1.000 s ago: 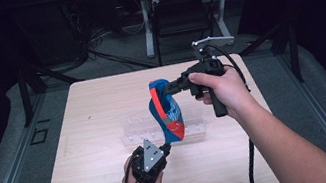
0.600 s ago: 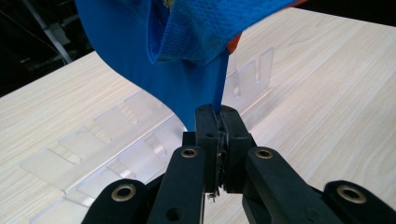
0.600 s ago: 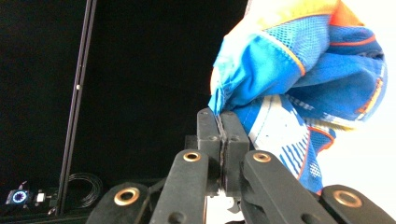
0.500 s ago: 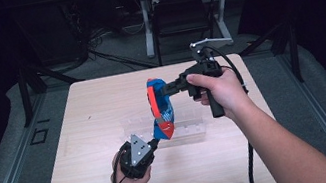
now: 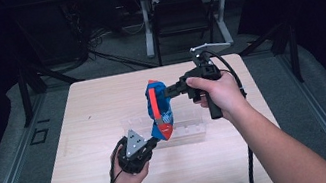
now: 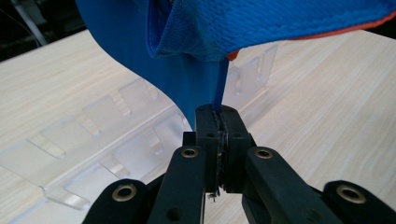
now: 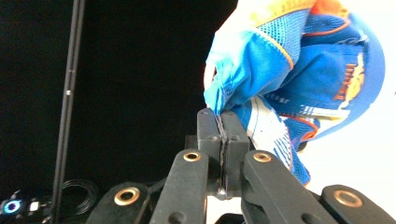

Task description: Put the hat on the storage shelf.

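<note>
Your left gripper (image 5: 154,144) is clamped on the lower edge of the blue garment (image 5: 159,110); your right gripper (image 5: 169,91) pinches its upper edge. The garment hangs between the 2 grippers, above the clear plastic tray (image 5: 190,128) on the table (image 5: 80,121). Keep both grips firm and the fabric taut. Avoid snagging the tray's dividers.
</note>
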Tool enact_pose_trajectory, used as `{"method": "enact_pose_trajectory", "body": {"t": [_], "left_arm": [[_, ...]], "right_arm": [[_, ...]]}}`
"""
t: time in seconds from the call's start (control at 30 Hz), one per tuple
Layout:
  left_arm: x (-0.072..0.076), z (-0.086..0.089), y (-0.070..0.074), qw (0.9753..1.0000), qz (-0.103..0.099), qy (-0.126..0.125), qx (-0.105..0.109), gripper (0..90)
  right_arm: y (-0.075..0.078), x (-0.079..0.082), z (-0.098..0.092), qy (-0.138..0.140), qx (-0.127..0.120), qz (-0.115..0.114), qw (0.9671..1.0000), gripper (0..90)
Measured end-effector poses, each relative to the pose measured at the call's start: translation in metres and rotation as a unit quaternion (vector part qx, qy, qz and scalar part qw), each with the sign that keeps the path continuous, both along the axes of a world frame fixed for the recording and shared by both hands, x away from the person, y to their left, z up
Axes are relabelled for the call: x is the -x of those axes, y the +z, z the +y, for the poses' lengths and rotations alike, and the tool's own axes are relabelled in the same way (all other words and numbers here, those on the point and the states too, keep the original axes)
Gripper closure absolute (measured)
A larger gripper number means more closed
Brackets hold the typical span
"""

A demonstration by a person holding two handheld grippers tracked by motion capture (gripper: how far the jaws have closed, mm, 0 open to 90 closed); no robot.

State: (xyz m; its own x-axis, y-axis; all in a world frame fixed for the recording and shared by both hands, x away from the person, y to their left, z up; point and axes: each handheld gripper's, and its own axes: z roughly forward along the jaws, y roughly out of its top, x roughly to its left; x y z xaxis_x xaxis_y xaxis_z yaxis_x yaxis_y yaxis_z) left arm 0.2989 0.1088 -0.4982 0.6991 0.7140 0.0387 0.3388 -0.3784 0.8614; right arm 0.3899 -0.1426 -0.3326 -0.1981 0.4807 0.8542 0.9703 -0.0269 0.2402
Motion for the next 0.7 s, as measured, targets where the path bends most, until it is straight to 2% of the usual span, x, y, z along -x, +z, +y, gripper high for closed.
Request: {"method": "enact_pose_trajectory", "body": {"t": [0.27, 0.57, 0.7], "left_arm": [[-0.003, 0.005, -0.001, 0.9999, 0.010, 0.001, 0.012, 88.9], [-0.004, 0.013, -0.001, 0.9998, 0.013, 0.008, 0.013, 88.9], [-0.003, 0.017, -0.004, 0.9998, 0.012, 0.011, 0.013, 88.8]], "right_arm": [[-0.013, -0.010, -0.004, -0.007, 0.002, 0.011, 0.9999, 89.2], [-0.017, -0.011, -0.002, -0.014, -0.006, 0.011, 0.9998, 85.2], [-0.017, -0.010, -0.004, -0.012, -0.008, 0.009, 0.9999, 80.8]]}}
